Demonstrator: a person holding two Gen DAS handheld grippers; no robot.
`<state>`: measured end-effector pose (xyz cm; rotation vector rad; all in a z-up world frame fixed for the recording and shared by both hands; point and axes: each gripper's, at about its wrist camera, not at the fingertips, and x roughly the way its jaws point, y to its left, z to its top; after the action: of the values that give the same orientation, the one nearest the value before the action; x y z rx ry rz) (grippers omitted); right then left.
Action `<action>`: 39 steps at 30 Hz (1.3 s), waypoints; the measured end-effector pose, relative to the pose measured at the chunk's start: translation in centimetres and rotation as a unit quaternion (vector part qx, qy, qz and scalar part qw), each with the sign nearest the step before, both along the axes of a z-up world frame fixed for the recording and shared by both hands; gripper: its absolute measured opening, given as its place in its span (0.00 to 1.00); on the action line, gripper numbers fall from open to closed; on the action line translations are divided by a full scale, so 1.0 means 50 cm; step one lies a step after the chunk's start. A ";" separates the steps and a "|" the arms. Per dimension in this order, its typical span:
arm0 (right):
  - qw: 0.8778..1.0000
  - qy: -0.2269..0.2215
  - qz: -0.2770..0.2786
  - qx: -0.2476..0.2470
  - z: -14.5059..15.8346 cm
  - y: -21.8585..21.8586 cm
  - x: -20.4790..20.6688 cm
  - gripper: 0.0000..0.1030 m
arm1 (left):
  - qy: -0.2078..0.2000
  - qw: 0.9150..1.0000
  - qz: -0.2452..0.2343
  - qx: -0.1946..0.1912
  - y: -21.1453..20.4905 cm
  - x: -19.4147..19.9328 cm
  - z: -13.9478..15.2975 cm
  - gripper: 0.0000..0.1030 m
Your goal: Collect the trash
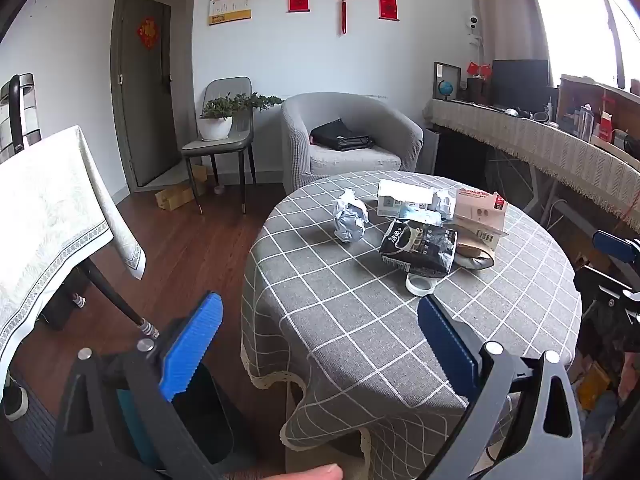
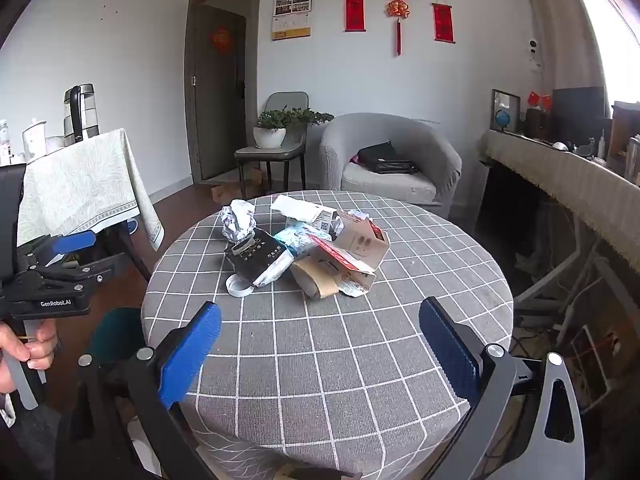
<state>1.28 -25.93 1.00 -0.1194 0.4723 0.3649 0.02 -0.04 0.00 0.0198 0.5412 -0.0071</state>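
Note:
A pile of trash lies at the far middle of the round table [image 2: 320,360]: a crumpled foil ball [image 2: 239,220], a black snack bag [image 2: 262,260], a white lid [image 2: 239,285], a torn pink carton [image 2: 356,244], a white box [image 2: 306,210] and brown paper [image 2: 320,280]. The left wrist view shows the foil ball [image 1: 350,220], black bag [image 1: 418,248], lid [image 1: 420,283] and carton [image 1: 480,208]. My left gripper [image 1: 320,312] is open and empty at the table's near left edge. My right gripper [image 2: 320,316] is open and empty over the near part of the table.
A dark bin [image 1: 200,420] stands on the floor below the left gripper, beside the table. A cloth-covered side table [image 2: 84,192] is on the left, a grey armchair [image 2: 392,160] and a chair with a plant [image 2: 276,136] behind, and a long draped shelf [image 2: 560,172] on the right.

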 end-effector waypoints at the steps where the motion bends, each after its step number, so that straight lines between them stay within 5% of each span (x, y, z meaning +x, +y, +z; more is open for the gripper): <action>1: 1.000 0.000 0.000 0.002 0.001 -0.001 0.000 0.97 | 0.000 1.000 0.002 -0.006 0.002 0.000 0.000 0.97; 39: 1.000 -0.002 0.005 0.001 0.009 0.015 -0.003 0.97 | 0.003 1.000 0.003 0.000 0.007 0.001 -0.006 0.97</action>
<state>1.12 -25.18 1.47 -0.1201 0.4684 0.3753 0.06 0.30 -0.28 0.0192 0.5470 -0.0014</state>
